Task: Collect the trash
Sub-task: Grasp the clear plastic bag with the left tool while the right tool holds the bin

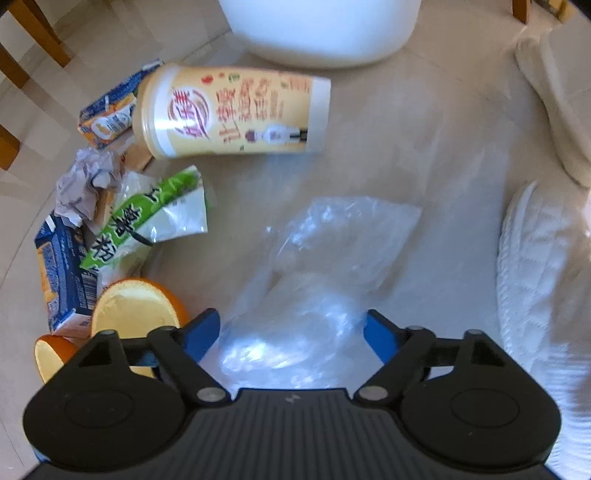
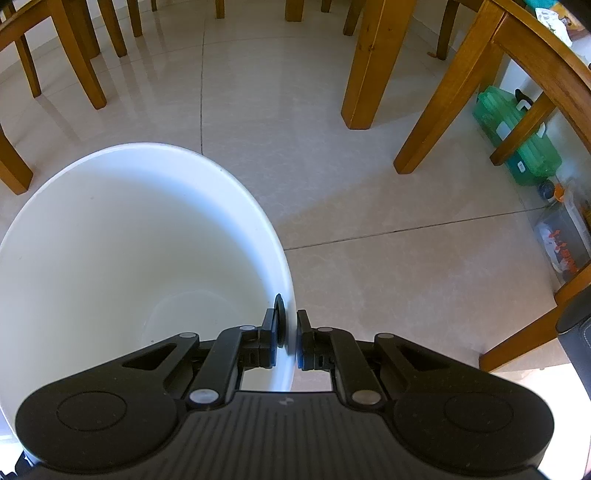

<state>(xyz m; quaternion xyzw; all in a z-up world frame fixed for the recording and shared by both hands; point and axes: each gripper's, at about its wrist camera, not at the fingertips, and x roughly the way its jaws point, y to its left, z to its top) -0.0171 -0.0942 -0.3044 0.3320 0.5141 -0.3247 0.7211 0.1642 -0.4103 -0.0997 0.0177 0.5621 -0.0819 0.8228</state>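
Floor-level scene, trash scattered on pale tile.

Right gripper (image 2: 287,332): fingers clamped on the rim of the white bin (image 2: 110,229), one finger inside the wall, one outside. The bin is seen to be empty. It is judged to be held this way so that it stays steady and open while trash is brought to it.

Left gripper (image 1: 291,332): fingers spread wide apart, nothing gripped. A clear plastic bag (image 1: 325,280) lies crumpled on the floor between and just ahead of the fingers; it is judged to be the next item to be collected. Contact with the film cannot be told.

Other trash noted in the left wrist view: a yellow printed cup (image 1: 236,110) lying on its side just before the bin's base (image 1: 317,29); a green-and-white wrapper (image 1: 155,218); crumpled grey paper (image 1: 88,181); a blue-and-orange carton (image 1: 64,273) and a second carton (image 1: 107,114) behind the cup; orange peel halves (image 1: 136,306) just beside the left finger.

Possible obstructions: the peel lies close to the left finger and could be caught with the bag. White padded fabric (image 1: 532,266) lies to the right of the bag. Thin film is expected to slip or bunch unevenly when pinched.

Wooden chair and table legs (image 2: 364,66) stand well beyond the bin; a green container (image 2: 517,136) is seen at far right.
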